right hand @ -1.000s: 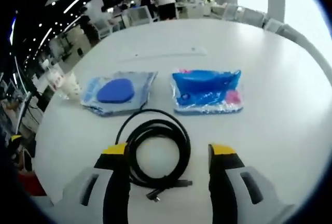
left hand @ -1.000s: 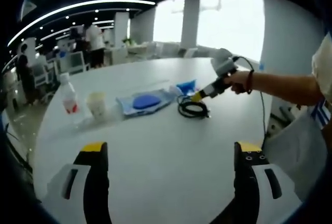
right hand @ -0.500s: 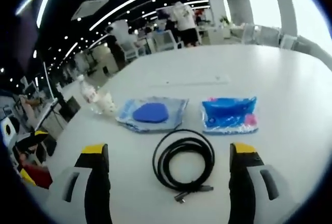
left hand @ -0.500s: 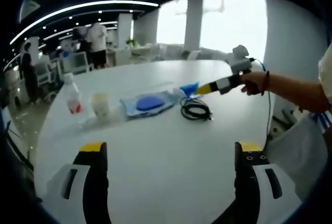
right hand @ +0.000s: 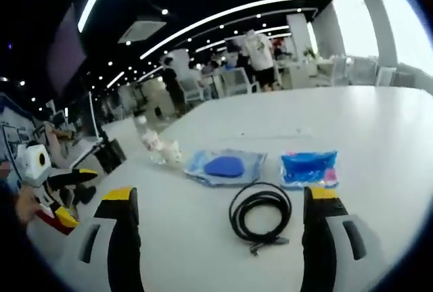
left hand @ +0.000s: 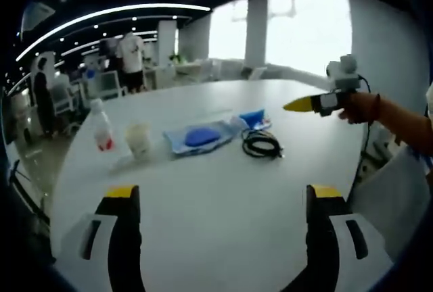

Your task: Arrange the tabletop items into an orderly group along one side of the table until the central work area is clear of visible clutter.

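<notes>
Left gripper view: my left gripper has its jaws spread wide and empty, low over bare bench. Taking the coiled cable as landmark, the blue pouch lies just behind it, the flat packet with the blue pad beside it, then the cup and bottle farther along. My right gripper hangs in the air beyond the cable, off the bench, a hand behind it. Right gripper view: right gripper jaws wide, holding nothing; cable lies between them, not touched. I judge the cable needs a low, centred approach, pinching across several loops so the coil does not spill. This view shows the cable's plug end; the left view shows the row's full spread.
</notes>
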The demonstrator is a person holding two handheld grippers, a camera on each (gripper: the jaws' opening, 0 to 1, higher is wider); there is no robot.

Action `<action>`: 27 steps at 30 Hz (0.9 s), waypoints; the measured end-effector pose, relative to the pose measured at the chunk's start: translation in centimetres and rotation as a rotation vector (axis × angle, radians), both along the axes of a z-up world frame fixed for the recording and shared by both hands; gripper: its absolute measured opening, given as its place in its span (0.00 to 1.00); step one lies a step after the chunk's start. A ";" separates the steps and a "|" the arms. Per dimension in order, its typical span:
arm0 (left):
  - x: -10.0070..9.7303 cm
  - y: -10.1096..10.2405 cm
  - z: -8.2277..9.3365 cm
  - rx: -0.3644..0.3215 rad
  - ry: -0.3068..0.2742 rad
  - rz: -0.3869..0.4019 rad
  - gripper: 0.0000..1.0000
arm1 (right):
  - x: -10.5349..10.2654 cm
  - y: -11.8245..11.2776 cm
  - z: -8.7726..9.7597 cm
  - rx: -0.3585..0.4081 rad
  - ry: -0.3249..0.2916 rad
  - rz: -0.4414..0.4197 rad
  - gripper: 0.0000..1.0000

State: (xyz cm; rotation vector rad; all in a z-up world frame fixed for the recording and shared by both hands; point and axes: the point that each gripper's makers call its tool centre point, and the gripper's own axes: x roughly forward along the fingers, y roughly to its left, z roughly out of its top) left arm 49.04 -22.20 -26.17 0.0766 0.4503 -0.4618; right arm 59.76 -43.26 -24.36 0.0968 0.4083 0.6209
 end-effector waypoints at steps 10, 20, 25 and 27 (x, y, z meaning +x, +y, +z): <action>0.1 0.3 0.4 -0.015 -0.014 0.021 0.98 | -4.1 0.8 1.0 -0.001 -0.029 0.068 1.00; 0.1 0.6 0.5 -0.026 -0.021 0.037 0.98 | -6.3 1.8 2.2 0.048 -0.150 0.036 1.00; 0.1 0.7 0.5 -0.026 -0.021 0.043 0.98 | -6.6 1.9 1.4 -0.001 -0.158 0.042 1.00; 0.1 0.7 0.4 -0.018 -0.021 0.042 0.98 | -6.6 1.7 1.0 -0.011 -0.152 0.047 1.00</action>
